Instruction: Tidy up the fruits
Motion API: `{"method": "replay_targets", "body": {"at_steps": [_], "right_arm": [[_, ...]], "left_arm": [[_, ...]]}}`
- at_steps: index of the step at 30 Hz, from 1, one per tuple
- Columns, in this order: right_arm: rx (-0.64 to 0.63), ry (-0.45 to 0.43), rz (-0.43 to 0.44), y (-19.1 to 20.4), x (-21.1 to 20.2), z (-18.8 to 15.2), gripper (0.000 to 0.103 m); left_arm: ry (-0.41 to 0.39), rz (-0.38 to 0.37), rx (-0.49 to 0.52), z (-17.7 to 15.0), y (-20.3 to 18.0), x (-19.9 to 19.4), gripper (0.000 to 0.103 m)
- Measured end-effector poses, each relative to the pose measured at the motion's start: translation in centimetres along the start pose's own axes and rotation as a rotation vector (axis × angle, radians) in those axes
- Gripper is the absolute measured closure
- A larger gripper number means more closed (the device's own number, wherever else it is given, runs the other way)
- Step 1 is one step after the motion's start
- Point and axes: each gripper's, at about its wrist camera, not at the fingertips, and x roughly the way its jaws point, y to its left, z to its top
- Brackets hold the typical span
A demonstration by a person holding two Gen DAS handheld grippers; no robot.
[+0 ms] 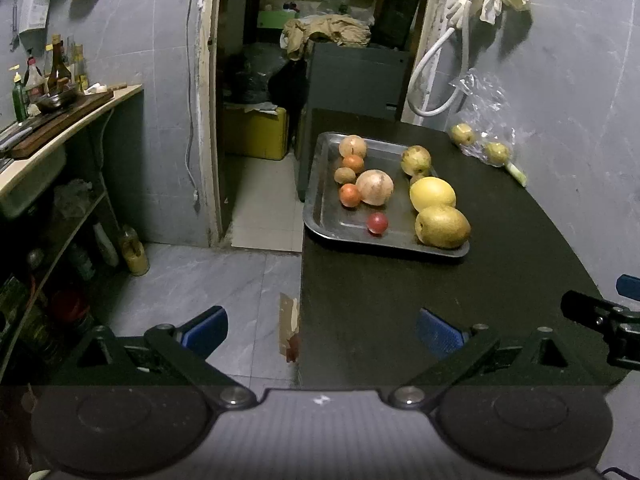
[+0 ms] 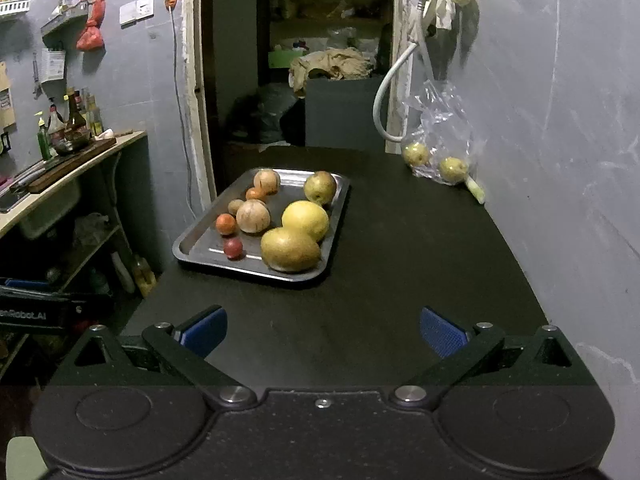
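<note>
A steel tray (image 1: 320,216) (image 2: 192,248) lies on the black table (image 1: 380,312) (image 2: 400,260) and holds several fruits: a big yellow citrus (image 1: 433,194) (image 2: 306,219), a brownish pear (image 1: 442,226) (image 2: 290,249), a pale round fruit (image 1: 375,187) (image 2: 253,216), a small red fruit (image 1: 377,223) (image 2: 233,248), small oranges and a green pear (image 1: 416,160) (image 2: 320,187). Two more pears (image 1: 463,134) (image 2: 453,169) sit in a clear plastic bag (image 1: 482,112) (image 2: 440,120) at the wall. My left gripper (image 1: 322,330) hangs open over the table's near left edge. My right gripper (image 2: 323,331) is open above the bare near table.
A counter (image 1: 80,120) (image 2: 80,168) with bottles and a cutting board stands at the left, shelves beneath it. A doorway (image 1: 312,60) opens behind the table. A white hose (image 1: 432,64) (image 2: 388,92) hangs on the right wall. The right gripper's arm shows at the right edge (image 1: 600,320).
</note>
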Motion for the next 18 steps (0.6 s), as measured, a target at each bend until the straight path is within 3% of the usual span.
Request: {"method": "replay_targets", "body": {"at_steps": [18], "right_arm": [[0.006,0.026,0.013,-0.57,0.4,-0.41,0.001]], "left_arm": [[0.003,0.016,-0.005,-0.52,-0.08,-0.41,0.001]]}}
